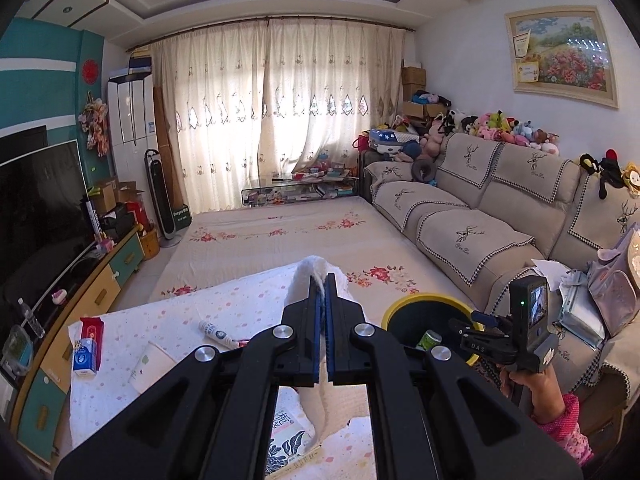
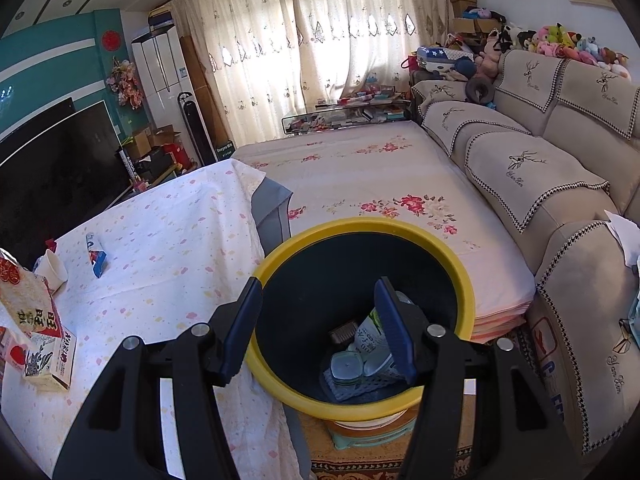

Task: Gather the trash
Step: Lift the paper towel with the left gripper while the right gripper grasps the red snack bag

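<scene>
While our left gripper (image 1: 325, 280) pinched the tissue (image 1: 310, 270), the bin (image 1: 424, 303) lay to its right, under the open, empty right gripper (image 2: 320, 300).

Quick count, as far as I can see: one yellow-rimmed bin (image 2: 362, 400), just off the table's (image 2: 168, 216) right edge. On the table: one tube (image 2: 96, 254), one paper cup (image 2: 54, 268), one blue carton (image 1: 85, 358), one red packet (image 1: 93, 330) and two printed boxes (image 2: 50, 362) near the front-left corner. One white tissue (image 1: 316, 272) is pinched in the left gripper (image 1: 324, 286). Two grippers total, counting the right gripper (image 2: 318, 330). Stuff in the bin is piled up, can't count it properly.
</scene>
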Demonstrator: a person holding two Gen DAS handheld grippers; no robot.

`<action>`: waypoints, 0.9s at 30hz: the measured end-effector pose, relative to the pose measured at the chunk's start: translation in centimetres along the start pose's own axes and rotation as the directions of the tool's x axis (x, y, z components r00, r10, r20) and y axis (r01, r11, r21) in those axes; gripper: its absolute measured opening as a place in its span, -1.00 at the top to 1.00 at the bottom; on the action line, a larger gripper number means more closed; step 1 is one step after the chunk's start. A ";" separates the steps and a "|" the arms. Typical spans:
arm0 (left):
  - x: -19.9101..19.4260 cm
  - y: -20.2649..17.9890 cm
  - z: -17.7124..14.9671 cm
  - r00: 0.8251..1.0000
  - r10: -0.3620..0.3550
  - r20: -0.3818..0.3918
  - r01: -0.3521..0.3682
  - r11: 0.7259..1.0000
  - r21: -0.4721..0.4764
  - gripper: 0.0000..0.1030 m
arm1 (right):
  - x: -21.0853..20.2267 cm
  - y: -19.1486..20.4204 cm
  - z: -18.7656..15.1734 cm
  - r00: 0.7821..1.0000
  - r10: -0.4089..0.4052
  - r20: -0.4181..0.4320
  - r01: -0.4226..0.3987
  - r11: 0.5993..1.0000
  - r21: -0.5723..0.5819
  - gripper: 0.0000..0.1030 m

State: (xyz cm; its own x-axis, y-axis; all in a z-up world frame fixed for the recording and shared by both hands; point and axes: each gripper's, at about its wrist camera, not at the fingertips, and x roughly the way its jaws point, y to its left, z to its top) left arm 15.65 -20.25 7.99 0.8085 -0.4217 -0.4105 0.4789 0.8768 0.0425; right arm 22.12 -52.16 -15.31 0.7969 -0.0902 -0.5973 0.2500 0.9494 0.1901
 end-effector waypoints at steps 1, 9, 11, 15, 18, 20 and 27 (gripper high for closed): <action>-0.2 -0.3 0.2 1.000 -0.004 0.003 0.004 1.000 0.005 0.95 | -0.1 -0.1 0.0 1.000 0.001 -0.001 -0.001 1.000 0.002 -0.08; -1.4 -0.3 2.1 0.999 0.017 0.038 -0.016 1.000 -0.006 0.95 | -1.1 3.0 -1.4 0.994 0.110 -0.022 -0.111 0.992 -0.066 -0.12; -1.7 -0.1 2.8 0.999 0.019 0.047 -0.018 1.000 -0.009 0.95 | -1.3 4.9 -1.9 0.988 0.148 -0.036 -0.151 0.982 -0.113 -0.12; -2.4 0.2 4.6 0.997 0.025 0.073 -0.025 1.000 0.003 0.95 | -1.9 8.8 -2.5 0.970 0.237 -0.055 -0.243 0.950 -0.198 -0.12; -3.3 0.2 5.8 0.995 0.027 0.093 -0.029 0.999 0.016 0.95 | -2.7 11.4 -2.4 0.953 0.299 -0.041 -0.300 0.918 -0.261 -0.17; -3.9 0.5 6.5 0.995 0.028 0.099 -0.030 0.999 0.013 0.95 | -3.8 13.2 -2.5 0.943 0.334 -0.005 -0.318 0.893 -0.317 -0.28; -5.7 0.6 8.3 0.994 0.003 0.110 -0.004 1.000 0.012 0.95 | -7.3 18.3 -2.4 0.879 0.469 0.082 -0.398 0.819 -0.414 -0.30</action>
State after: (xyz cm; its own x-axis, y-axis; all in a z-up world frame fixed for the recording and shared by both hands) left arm 14.20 -19.22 17.95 0.8426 -0.4420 -0.3076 0.4795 0.8758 0.0551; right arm 19.57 -33.44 -9.38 0.8631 0.3413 -0.3722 -0.3403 0.9376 0.0706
